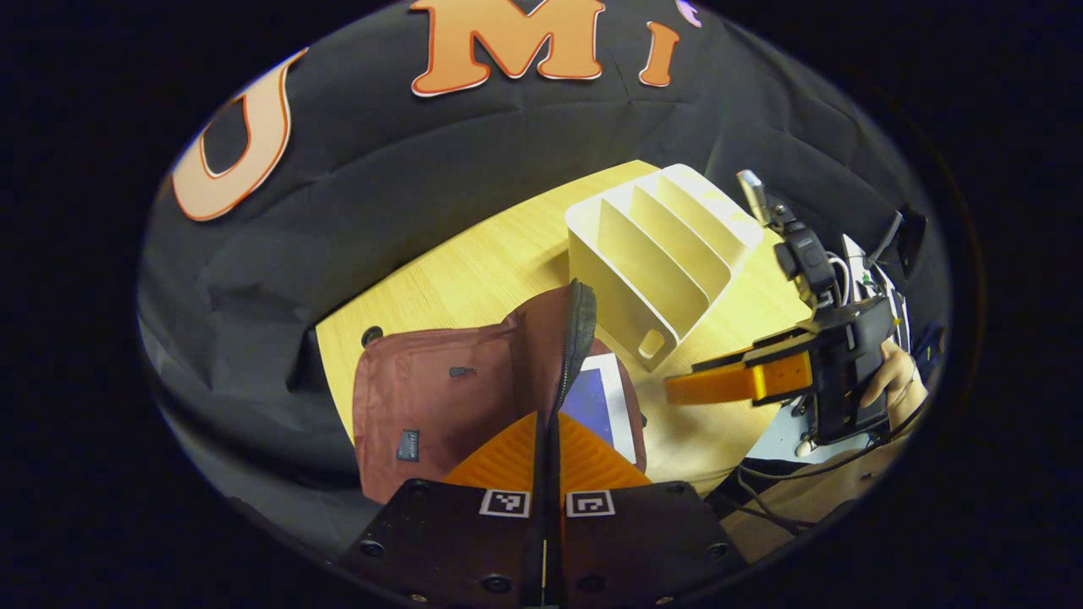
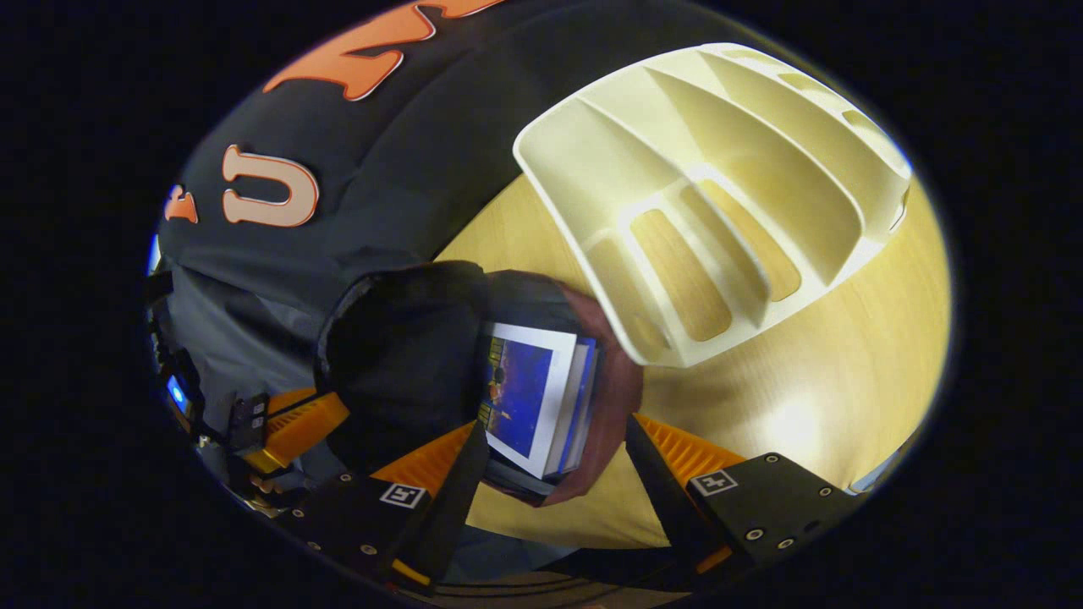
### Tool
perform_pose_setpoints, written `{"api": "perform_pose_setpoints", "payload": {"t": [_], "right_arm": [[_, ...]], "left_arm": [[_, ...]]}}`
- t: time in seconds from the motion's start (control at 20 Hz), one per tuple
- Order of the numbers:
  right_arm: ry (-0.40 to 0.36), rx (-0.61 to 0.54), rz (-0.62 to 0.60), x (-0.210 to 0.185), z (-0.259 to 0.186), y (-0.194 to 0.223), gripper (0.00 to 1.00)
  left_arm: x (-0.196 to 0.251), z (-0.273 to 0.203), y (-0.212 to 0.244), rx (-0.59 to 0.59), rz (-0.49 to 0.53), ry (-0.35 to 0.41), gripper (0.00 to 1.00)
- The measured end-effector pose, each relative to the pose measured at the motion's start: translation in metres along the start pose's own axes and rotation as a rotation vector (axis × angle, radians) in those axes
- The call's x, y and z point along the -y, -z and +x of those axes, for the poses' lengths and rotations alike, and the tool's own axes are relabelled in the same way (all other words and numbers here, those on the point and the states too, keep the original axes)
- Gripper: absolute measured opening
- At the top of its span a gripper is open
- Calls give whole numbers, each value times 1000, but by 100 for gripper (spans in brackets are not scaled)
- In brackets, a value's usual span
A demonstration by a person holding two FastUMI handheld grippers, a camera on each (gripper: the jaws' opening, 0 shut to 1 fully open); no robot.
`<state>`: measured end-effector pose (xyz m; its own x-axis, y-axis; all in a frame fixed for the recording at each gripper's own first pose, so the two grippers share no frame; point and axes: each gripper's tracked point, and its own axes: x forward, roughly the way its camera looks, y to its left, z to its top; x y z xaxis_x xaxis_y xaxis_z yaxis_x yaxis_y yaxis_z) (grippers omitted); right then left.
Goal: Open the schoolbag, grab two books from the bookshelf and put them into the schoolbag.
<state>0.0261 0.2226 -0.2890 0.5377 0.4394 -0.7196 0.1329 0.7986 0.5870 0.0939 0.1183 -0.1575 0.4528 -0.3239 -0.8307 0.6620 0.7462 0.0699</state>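
The maroon schoolbag lies on the wooden table. My left gripper is shut on the bag's raised zipper edge and holds the mouth up. Two books with blue covers and white borders sit inside the opening. In the right gripper view the same books lie in the schoolbag, just beyond my open right gripper, which has nothing between its fingers. The white bookshelf stands behind the bag with bare slots. The right gripper hovers to the right of the bag, held by a hand.
The bookshelf is close above the bag's mouth in the right gripper view. Bare table lies to its right. The left gripper shows at the lower left. Cables and a person's sleeve sit at the table's right edge.
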Motion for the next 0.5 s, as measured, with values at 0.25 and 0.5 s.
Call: {"api": "perform_pose_setpoints", "payload": {"t": [0.25, 0.5], "right_arm": [[54, -21, -24, 46, -35, -17, 97], [81, -52, -85, 82, -66, -35, 97]], "left_arm": [[31, 18, 14, -13, -64, 9, 41], [71, 32, 14, -4, -180, 29, 80]]}}
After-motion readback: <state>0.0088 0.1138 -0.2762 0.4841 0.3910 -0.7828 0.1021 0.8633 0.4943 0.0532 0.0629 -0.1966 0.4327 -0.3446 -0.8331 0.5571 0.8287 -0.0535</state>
